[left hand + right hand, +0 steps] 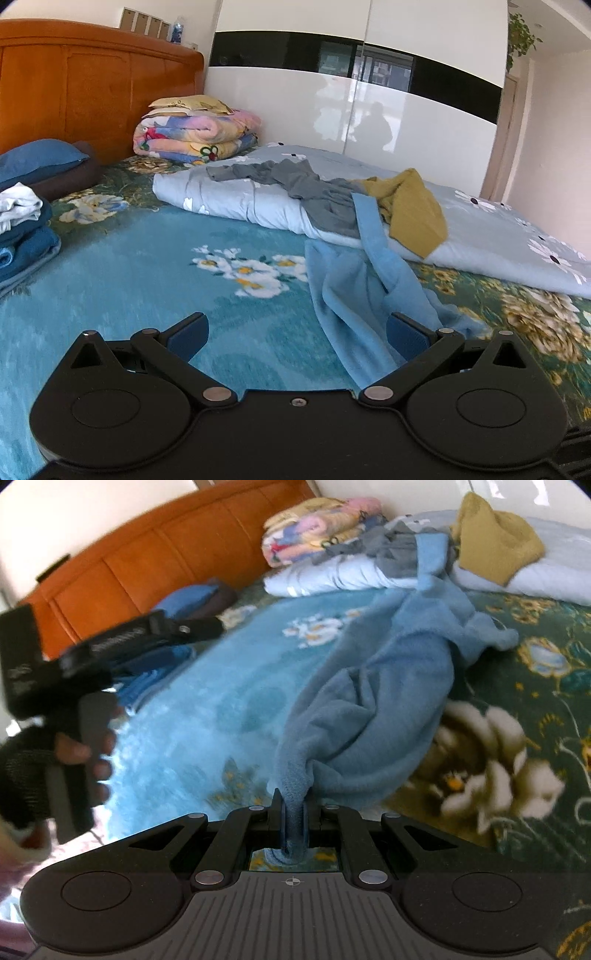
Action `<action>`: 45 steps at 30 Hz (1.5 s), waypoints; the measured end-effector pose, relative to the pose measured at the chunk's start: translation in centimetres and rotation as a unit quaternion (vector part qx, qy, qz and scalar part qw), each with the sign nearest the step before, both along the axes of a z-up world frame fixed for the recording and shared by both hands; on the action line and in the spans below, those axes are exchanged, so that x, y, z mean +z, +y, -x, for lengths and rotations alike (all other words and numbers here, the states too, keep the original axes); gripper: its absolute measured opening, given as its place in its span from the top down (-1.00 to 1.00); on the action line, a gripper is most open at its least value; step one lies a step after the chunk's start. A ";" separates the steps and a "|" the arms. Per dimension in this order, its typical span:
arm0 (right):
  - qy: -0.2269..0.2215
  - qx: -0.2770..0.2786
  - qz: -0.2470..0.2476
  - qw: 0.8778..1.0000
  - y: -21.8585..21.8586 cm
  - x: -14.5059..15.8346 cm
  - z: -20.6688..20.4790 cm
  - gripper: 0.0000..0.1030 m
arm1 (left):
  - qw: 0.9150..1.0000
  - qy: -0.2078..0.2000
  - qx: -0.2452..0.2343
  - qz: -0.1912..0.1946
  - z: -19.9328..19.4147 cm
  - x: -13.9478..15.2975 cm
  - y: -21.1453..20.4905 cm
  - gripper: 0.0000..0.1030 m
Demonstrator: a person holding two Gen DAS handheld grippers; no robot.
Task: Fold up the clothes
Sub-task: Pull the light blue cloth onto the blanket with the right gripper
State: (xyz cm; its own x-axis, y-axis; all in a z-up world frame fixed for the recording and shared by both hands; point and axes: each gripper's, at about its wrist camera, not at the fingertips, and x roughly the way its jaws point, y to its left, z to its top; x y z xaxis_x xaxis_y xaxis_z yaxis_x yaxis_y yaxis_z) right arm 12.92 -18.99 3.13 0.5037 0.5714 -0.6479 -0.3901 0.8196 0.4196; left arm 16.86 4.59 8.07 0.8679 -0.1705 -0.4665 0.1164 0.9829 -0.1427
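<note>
Across the floral bed (129, 266), your right gripper (293, 812) pinches the soft, limp blue garment (376, 701); take its far hem with your spread-jawed left gripper (295, 332).

Cloth bed, wood headboard, glossy wardrobe
Fleecy matt light-blue garment (373, 701); plush floral blanket (147, 258); polished orange wood headboard (92, 85); glossy white wardrobe doors (369, 110).
</note>
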 end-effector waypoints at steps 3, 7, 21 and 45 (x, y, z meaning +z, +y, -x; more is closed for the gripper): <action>0.003 0.000 0.017 1.000 0.4 -0.6 0.3 0.85 | 1.000 0.007 -0.009 0.005 0.6 -0.5 -0.2 -0.97; -0.003 0.004 0.042 0.999 0.8 -0.5 1.0 0.77 | 0.999 0.022 -0.023 0.016 0.8 -1.2 -0.9 -0.97; -0.012 -0.159 -0.055 0.986 -7.8 0.7 -2.3 0.40 | 0.998 0.037 -0.050 0.002 -1.7 -3.0 -4.3 -0.97; 0.063 -0.305 -0.154 0.938 -10.4 -5.2 -14.9 0.32 | 0.990 0.127 -0.062 -0.015 -11.9 -7.1 -7.3 -0.30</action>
